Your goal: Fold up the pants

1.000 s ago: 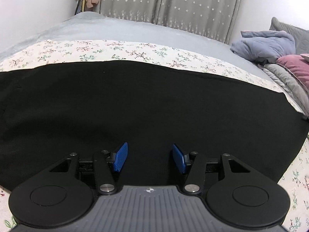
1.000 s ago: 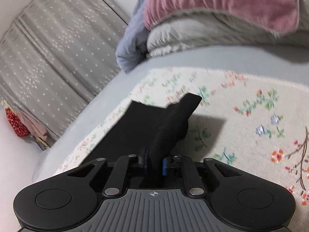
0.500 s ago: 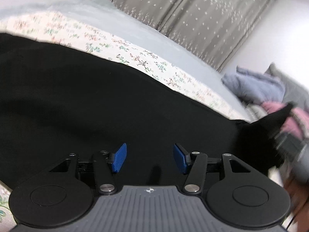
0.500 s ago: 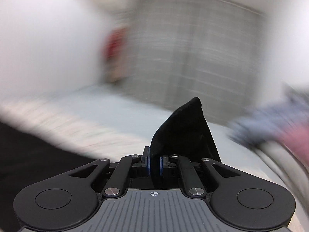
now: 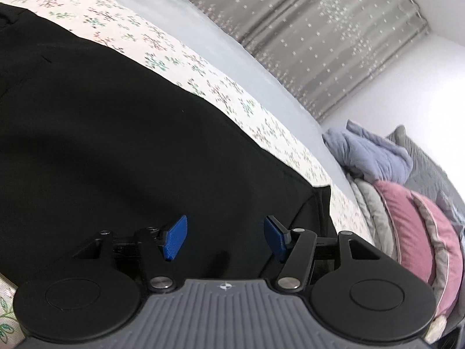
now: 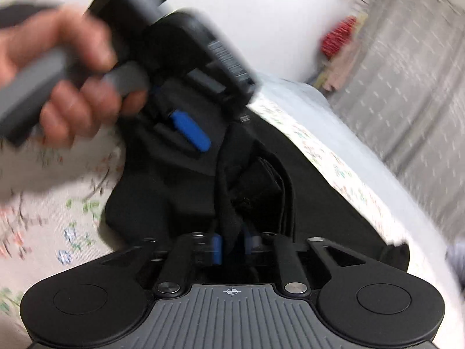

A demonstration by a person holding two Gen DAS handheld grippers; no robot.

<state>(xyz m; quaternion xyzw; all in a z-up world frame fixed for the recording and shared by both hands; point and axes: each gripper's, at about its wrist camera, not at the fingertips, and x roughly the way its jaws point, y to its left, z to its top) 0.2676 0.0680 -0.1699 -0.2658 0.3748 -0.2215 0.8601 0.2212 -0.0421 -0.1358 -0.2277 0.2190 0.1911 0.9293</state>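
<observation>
Black pants [image 5: 116, 145] lie spread across the floral sheet [image 5: 162, 46] on the bed. My left gripper [image 5: 225, 240] is open, its blue pads just above the near part of the pants. My right gripper [image 6: 232, 245] is shut on a bunched fold of the pants [image 6: 232, 192] and holds it over the rest of the fabric. The right wrist view is blurred. It shows the left gripper [image 6: 189, 131] held by a hand [image 6: 66, 87] just beyond the lifted fold.
A grey-blue blanket [image 5: 369, 154] and stacked pink and grey pillows [image 5: 412, 226] sit at the right end of the bed. Grey dotted curtains [image 5: 319, 29] hang behind the bed. Red and pink items [image 6: 337, 46] hang by the white wall.
My right gripper has swung round with the pants end, carrying it back over the pants toward the left gripper. The left gripper has tilted and stayed open.
</observation>
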